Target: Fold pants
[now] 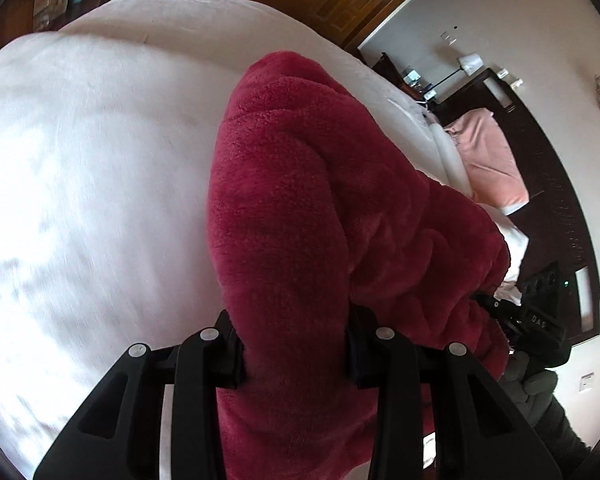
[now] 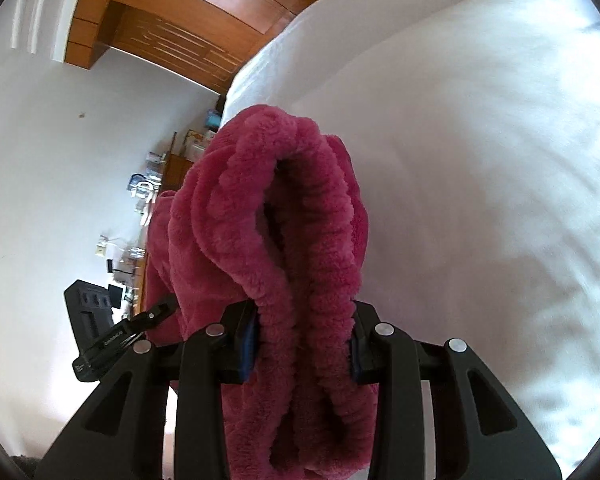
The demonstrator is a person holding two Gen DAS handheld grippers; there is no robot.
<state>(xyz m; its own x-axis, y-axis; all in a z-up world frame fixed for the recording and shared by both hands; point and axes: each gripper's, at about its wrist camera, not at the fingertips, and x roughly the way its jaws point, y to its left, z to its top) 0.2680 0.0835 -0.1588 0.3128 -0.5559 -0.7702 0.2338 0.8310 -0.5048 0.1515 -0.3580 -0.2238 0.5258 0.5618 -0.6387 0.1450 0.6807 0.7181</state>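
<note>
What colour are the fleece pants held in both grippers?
Deep raspberry red pants, plain with no pattern; seen best in the right wrist view.

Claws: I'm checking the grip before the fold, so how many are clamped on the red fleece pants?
2. The left claw pinches one bunch of the pants; the right claw pinches the ribbed waistband, above the white bed.

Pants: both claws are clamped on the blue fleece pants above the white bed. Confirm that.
Wrong on colour only. The pants are dark pink-red fleece, not blue, as both wrist views show. The left claw and right claw are clamped on them above the white bed.
</note>
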